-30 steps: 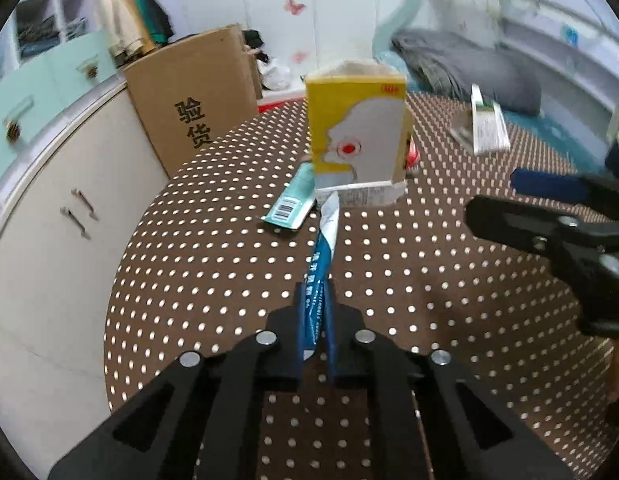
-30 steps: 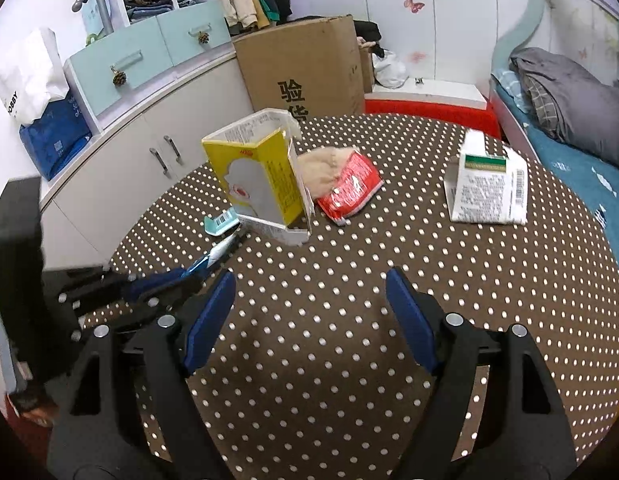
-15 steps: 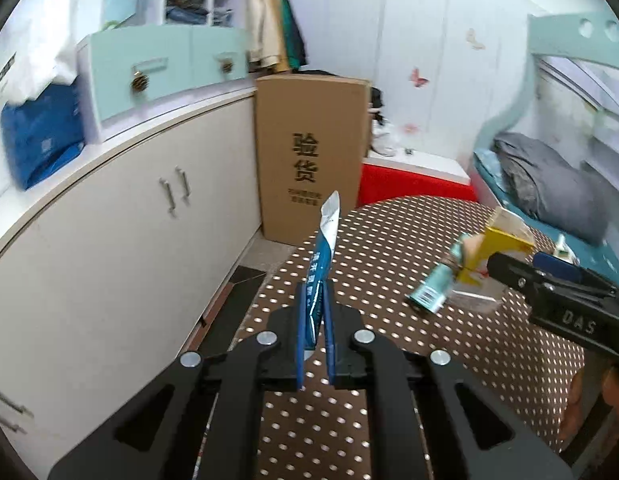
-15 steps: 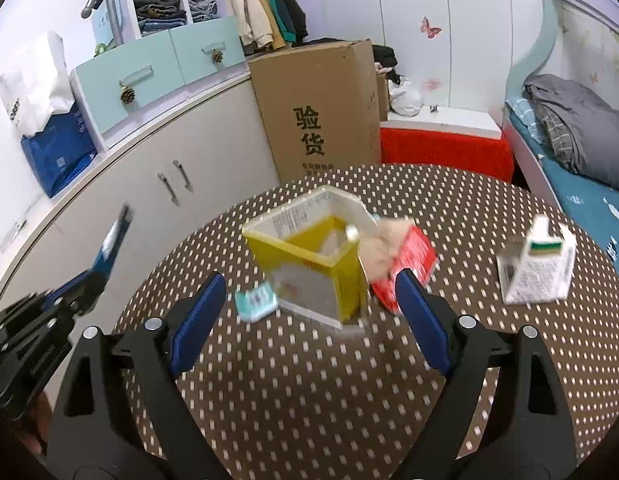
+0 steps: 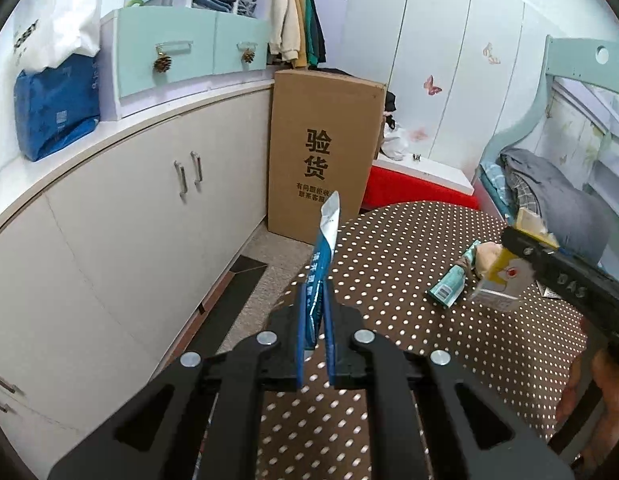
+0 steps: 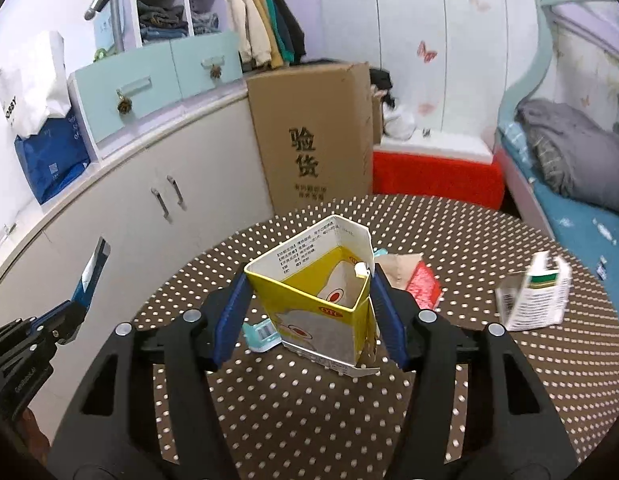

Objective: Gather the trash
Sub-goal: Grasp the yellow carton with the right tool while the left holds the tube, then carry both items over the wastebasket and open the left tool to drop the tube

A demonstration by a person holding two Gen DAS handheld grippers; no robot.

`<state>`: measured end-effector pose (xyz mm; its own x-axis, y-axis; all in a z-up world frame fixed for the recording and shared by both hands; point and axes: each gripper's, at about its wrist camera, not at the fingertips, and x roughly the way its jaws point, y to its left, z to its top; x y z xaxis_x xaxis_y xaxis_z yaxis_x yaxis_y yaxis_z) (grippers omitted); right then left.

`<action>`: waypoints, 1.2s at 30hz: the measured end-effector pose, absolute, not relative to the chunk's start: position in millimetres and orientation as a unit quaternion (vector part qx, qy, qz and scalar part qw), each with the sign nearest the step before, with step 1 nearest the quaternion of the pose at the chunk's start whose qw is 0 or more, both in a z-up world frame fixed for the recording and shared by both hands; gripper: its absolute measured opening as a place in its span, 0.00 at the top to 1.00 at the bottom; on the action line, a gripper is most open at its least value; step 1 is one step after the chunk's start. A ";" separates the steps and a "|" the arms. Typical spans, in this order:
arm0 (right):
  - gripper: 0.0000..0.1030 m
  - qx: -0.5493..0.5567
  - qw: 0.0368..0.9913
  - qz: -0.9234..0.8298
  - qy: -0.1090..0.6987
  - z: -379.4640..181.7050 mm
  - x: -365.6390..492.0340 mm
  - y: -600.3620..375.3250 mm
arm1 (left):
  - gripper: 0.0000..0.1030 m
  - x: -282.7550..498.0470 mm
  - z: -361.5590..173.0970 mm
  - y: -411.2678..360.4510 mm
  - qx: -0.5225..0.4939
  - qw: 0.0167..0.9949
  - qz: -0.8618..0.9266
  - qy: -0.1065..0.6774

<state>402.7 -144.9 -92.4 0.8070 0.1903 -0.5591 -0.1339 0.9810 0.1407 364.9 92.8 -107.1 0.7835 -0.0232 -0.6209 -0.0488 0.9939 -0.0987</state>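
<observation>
Your right gripper (image 6: 311, 322) jaws have just closed onto the yellow carton (image 6: 323, 300) on the desk (image 6: 389, 420), while your left gripper (image 5: 315, 344) stays clamped on a blue wrapper (image 5: 319, 272), now lifted away.

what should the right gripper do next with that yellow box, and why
Probably finish closing and lift. The right gripper has just been closing around the open yellow box, its pads at both sides, and the box looks flimsy. The left gripper is already shut on a blue wrapper.
</observation>
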 end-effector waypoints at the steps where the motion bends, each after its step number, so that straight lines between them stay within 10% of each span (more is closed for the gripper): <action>1: 0.44 0.046 0.952 0.088 0.289 -84.2 391.8 -141.4 | 0.92 359.1 -105.2 97.6 -0.058 0.943 0.008 0.327; 24: 0.44 0.024 0.867 0.371 0.331 -113.3 270.3 129.7 | 0.90 221.2 -153.1 304.1 -0.145 0.898 0.156 0.384; 26: 0.44 0.019 0.866 0.369 0.338 -123.4 271.8 139.9 | 0.77 226.0 -163.0 311.4 -0.151 0.890 0.152 0.404; 28: 0.44 0.014 0.864 0.366 0.344 -131.9 271.6 147.1 | 0.39 228.0 -172.3 316.5 -0.158 0.885 0.150 0.411; 36: 0.43 0.002 0.859 0.360 0.364 -157.7 271.1 156.8 | 0.37 218.0 -185.6 324.8 -0.160 0.884 0.183 0.400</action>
<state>271.1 156.8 -157.7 0.4765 0.6199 -0.6235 -0.6166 0.7411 0.2656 218.0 324.8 -185.6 0.6125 0.1962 -0.7658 -0.4518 0.8818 -0.1353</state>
